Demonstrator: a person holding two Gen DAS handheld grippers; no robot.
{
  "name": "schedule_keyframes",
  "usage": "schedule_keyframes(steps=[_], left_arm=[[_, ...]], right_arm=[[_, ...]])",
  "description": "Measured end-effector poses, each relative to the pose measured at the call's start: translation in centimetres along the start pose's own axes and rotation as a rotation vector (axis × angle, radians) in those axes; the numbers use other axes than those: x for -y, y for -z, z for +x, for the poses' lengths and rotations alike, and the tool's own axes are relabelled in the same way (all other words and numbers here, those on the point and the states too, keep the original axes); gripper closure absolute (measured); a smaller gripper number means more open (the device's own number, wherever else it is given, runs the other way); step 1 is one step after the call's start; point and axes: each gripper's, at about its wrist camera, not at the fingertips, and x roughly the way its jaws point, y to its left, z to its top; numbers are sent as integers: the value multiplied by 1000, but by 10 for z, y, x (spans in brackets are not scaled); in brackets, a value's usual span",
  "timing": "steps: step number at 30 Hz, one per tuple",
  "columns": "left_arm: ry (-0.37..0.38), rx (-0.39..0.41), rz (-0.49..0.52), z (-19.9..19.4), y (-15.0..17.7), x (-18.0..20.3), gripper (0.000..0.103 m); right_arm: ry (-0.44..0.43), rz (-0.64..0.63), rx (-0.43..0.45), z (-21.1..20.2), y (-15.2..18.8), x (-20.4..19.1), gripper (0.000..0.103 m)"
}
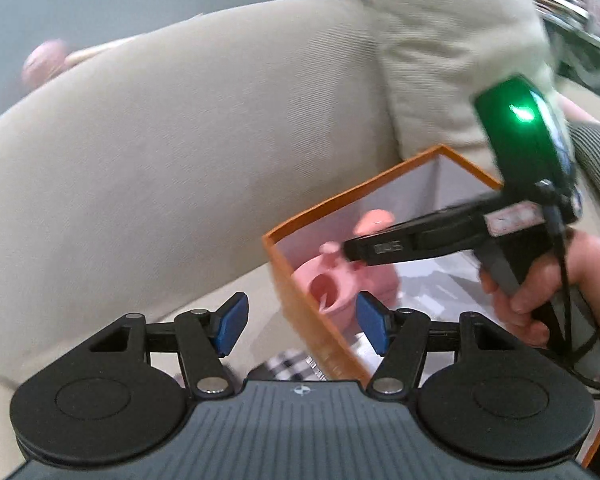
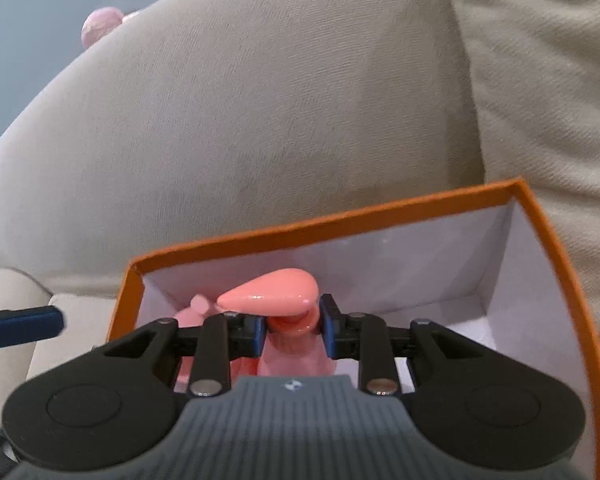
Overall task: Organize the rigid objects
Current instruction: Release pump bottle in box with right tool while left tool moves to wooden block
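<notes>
An orange-rimmed box [image 1: 356,194] with white inner walls sits on a beige sofa; it also shows in the right wrist view [image 2: 324,222]. My right gripper [image 2: 292,330] is inside the box, shut on a pink pump bottle [image 2: 276,290] at the neck under its pump head. In the left wrist view the right gripper [image 1: 350,250] reaches into the box from the right, with the pink bottle [image 1: 374,222] at its tip. A second pink container [image 1: 332,292] lies in the box. My left gripper [image 1: 300,322] is open and empty, straddling the box's near left wall.
The sofa backrest [image 1: 180,160] fills the view behind the box, with a beige cushion [image 1: 452,40] to the right. A pink round object [image 2: 102,24] peeks over the sofa back. A checkered cloth [image 1: 284,366] lies beside the box. My left finger [image 2: 20,326] shows at the left.
</notes>
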Motion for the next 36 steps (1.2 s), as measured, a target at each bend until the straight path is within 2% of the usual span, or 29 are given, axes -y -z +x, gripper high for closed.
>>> schedule_keyframes(steps=[3,10,13,17,21,26,27,32,36], left_arm=[[-14,-14,-68,-2,6,-6,30],[-55,-33,-170,-1,21,-23,30],[-56,-32,-225,-5,27,-29,30],[-79,-39,-238,-12,37,-31,30],[-90,-60,-265,-14,46,-34,30],[-91,-74,-309,-14,58,-42,30],[-94,-77,-315,-15,60,-44,30],[-103,-96,-347,-10,67,-52,30],[-99,-103,-354,-5,68,-53,30]], right_arm=[[0,-30,-3,1,2,-4,72],[-7,-68,-46,-6,6,-7,61],[2,-89,-67,-8,7,-9,54],[5,-116,-106,-10,13,-11,44],[10,-156,-148,-6,21,-16,46],[65,-276,-184,13,24,-29,68],[67,-306,-184,6,35,-22,68],[96,-499,-180,13,37,-32,70],[99,-599,-198,21,36,-33,71]])
